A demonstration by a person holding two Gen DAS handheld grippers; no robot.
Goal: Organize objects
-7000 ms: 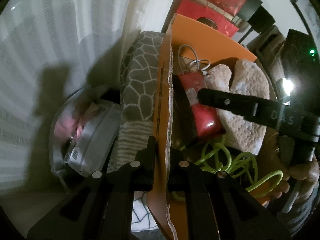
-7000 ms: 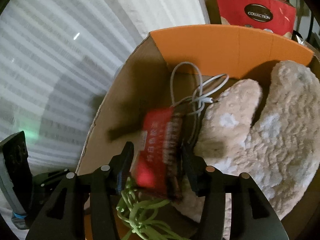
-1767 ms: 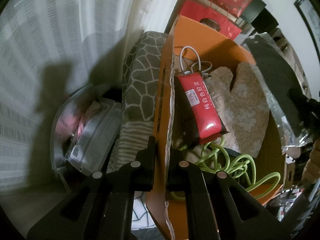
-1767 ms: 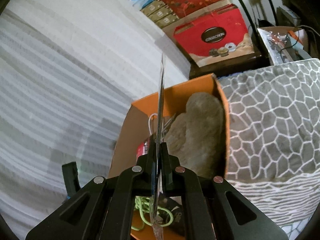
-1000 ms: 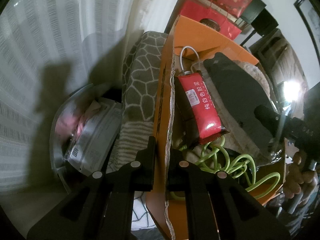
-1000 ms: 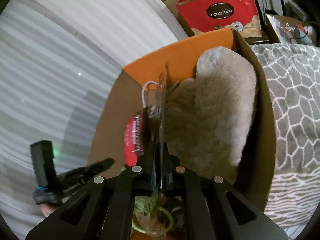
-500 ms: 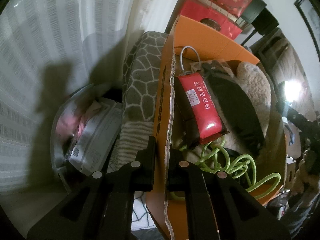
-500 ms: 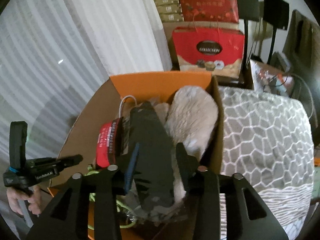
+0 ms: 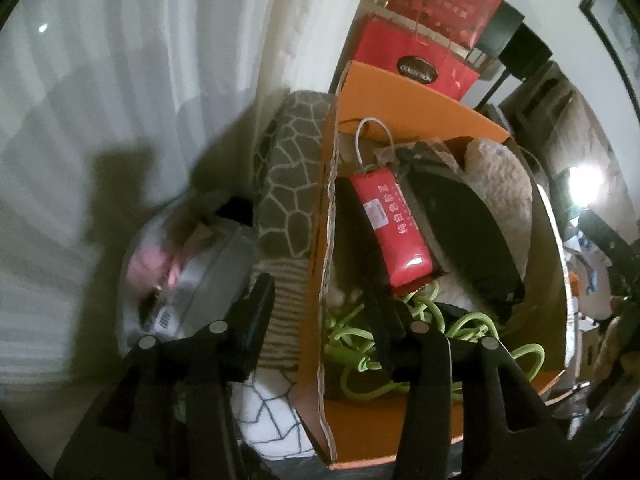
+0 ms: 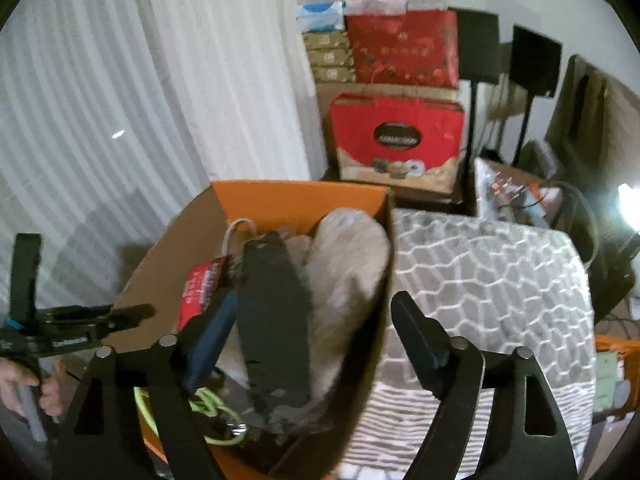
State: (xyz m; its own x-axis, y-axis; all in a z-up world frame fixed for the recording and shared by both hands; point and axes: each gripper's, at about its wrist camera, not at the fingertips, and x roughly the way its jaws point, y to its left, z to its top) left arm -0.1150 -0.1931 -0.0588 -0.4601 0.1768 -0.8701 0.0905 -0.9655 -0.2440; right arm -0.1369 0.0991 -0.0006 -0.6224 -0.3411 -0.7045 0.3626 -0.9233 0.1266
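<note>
1. Left gripper [image 9: 316, 304] — fingers just parted, straddling the orange cardboard box [image 9: 420, 108] wall without pressing it.
2. Right gripper [image 10: 312, 320] — fingers just spread wide, empty.
3. Dark flat pouch [image 10: 272, 320] lies inside the box, on the beige plush slippers [image 10: 344, 272].

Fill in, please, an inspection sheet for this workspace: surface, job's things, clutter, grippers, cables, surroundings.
Surface: grey patterned cushion beside the box.
Job's things: orange box holding a red packet, a black sleeve and a plush.
Clutter: bagged items outside the box.
Grippers: left gripper jaws just opened, astride the box wall, not pressing it; right gripper jaws just opened, empty.
Cables: white cable, green cord in the box.
Surroundings: curtain, red gift boxes.
</note>
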